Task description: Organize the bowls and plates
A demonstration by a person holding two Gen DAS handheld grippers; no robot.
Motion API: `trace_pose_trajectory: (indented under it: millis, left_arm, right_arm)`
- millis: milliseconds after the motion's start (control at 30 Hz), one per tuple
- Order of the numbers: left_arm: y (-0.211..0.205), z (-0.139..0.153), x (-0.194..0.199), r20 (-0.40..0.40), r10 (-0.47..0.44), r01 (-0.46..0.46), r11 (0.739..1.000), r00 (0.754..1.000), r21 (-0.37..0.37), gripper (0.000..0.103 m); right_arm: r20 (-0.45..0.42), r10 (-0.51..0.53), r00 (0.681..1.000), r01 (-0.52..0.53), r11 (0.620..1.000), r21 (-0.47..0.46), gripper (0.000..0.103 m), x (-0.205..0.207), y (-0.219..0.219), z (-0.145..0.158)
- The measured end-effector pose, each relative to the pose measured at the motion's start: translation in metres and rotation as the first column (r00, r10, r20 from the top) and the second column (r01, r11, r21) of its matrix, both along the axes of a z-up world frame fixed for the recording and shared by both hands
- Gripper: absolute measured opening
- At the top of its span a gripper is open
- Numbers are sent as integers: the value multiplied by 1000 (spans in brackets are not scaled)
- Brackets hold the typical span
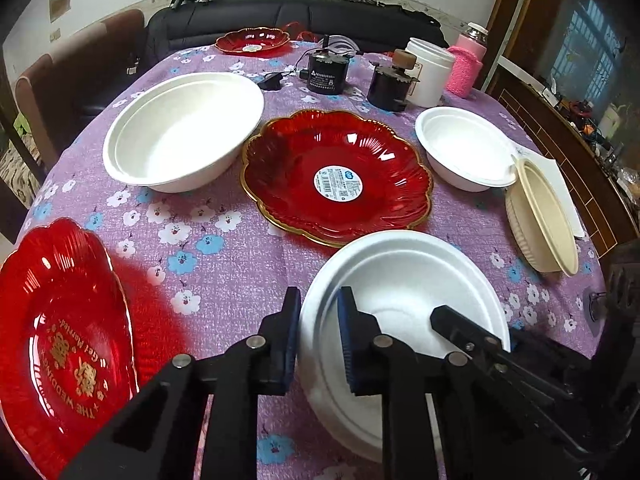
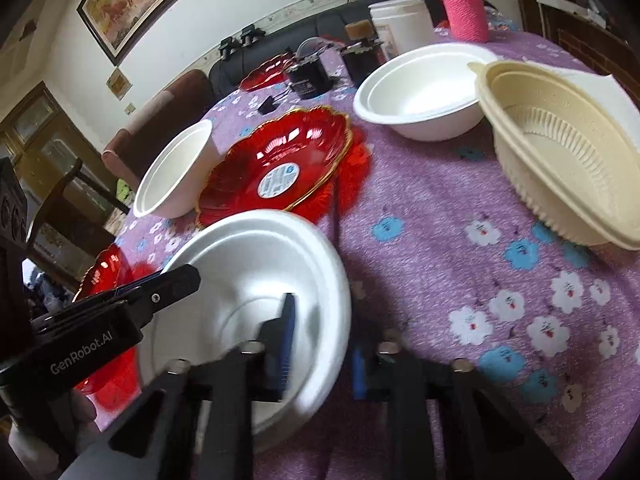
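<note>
A white foam bowl (image 1: 408,280) stands near the table's front edge on the purple flowered cloth. My left gripper (image 1: 320,294) is shut on its left rim, one pad outside and one inside. Across the same bowl (image 2: 256,256), my right gripper (image 2: 322,328) is shut on the right rim. Each gripper also shows in the other's view, as the right gripper (image 1: 444,316) and the left gripper (image 2: 192,276). A red gold-edged plate with a sticker (image 1: 336,176) lies just behind the bowl.
A large white bowl (image 1: 180,132) sits back left, a smaller white bowl (image 1: 464,148) back right, and a beige ribbed bowl (image 1: 540,216) at the right edge. A red lettered plate (image 1: 60,340) lies front left. Black devices (image 1: 326,72), a white jar (image 1: 430,70) and a pink-covered bottle (image 1: 466,68) crowd the back.
</note>
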State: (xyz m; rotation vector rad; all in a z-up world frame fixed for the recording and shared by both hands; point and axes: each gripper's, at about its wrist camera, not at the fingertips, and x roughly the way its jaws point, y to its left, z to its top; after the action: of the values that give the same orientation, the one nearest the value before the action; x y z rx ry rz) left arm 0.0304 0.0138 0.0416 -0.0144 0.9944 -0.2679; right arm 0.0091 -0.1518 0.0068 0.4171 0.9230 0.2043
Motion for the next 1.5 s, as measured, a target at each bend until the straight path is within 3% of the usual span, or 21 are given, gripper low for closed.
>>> trace_pose_trajectory:
  millis: [267, 467, 667, 867, 1200, 1500]
  left_arm:
    - [6, 13, -16, 23, 12, -12, 1000, 1000, -21, 17]
    - [29, 34, -29, 57, 36, -32, 997, 998, -75, 17]
    - [78, 63, -48, 127, 98, -81, 987, 987, -137, 17]
    - [139, 78, -63, 183, 199, -175, 975, 963, -137, 18]
    - [229, 50, -59, 114, 357, -338, 928, 927, -157, 19]
    - [240, 18, -34, 73, 377, -369, 923, 923, -105, 23]
  right_arm:
    - [60, -6, 998, 5, 1000, 14, 14, -8, 0, 9]
    - [124, 12, 992, -11, 1000, -10, 14, -22, 17, 37]
    - [147, 81, 986, -77, 996, -32, 14, -29, 58, 67]
    - [158, 198, 967, -189, 980, -69, 15, -26, 125, 89]
    - [94, 334, 938, -319, 936, -150, 15, -6, 227, 77]
    - [18, 321, 947, -313, 931, -187, 15, 17, 247, 48]
